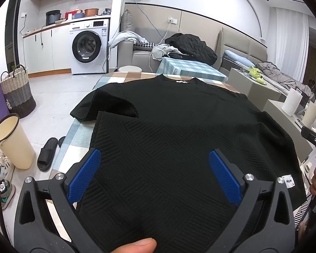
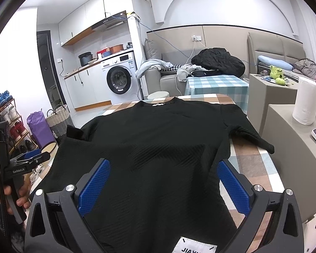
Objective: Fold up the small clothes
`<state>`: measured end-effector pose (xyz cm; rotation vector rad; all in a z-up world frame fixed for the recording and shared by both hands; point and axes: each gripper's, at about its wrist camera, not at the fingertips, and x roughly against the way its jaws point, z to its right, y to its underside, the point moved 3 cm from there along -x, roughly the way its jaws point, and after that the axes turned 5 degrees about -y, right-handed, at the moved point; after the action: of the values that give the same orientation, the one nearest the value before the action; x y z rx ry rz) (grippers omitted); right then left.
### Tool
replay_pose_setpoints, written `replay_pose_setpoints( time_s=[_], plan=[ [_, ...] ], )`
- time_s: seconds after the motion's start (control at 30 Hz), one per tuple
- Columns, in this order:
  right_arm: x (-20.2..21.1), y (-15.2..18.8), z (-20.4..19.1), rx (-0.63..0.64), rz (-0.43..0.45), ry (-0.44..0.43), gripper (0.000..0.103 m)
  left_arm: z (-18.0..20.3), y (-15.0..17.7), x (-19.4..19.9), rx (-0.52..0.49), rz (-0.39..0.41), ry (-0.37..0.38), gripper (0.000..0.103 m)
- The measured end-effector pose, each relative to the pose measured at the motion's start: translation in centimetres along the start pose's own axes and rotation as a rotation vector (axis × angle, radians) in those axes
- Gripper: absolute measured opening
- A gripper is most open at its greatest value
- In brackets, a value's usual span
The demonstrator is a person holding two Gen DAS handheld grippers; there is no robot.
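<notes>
Both grippers gape wide over the black ribbed T-shirt (image 1: 168, 130), gripping nothing: left gripper (image 1: 154, 158) near its hem, right gripper (image 2: 163, 168) above its white label (image 2: 194, 246).

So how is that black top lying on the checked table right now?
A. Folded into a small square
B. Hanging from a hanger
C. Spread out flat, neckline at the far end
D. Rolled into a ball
C: the black top lies spread flat on the checked table, its neckline label at the far end and both short sleeves out to the sides; both sets of jaws stand wide open above its near hem.
</notes>
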<state>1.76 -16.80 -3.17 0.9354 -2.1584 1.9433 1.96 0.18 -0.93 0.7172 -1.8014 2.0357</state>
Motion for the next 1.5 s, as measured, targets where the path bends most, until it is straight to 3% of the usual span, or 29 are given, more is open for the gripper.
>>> replay_pose_setpoints(
  time_s=[1.03, 1.5],
  plan=[
    [-0.4, 0.1, 0.1, -0.02, 0.0, 0.002, 0.103, 0.1, 0.1, -0.2, -0.004, -0.015, 0.017, 0.102],
    [0.5, -0.2, 1.1, -0.02, 0.06, 0.021, 0.103, -0.1, 0.1, -0.6, 0.024, -0.028, 0.028, 0.102]
  ],
)
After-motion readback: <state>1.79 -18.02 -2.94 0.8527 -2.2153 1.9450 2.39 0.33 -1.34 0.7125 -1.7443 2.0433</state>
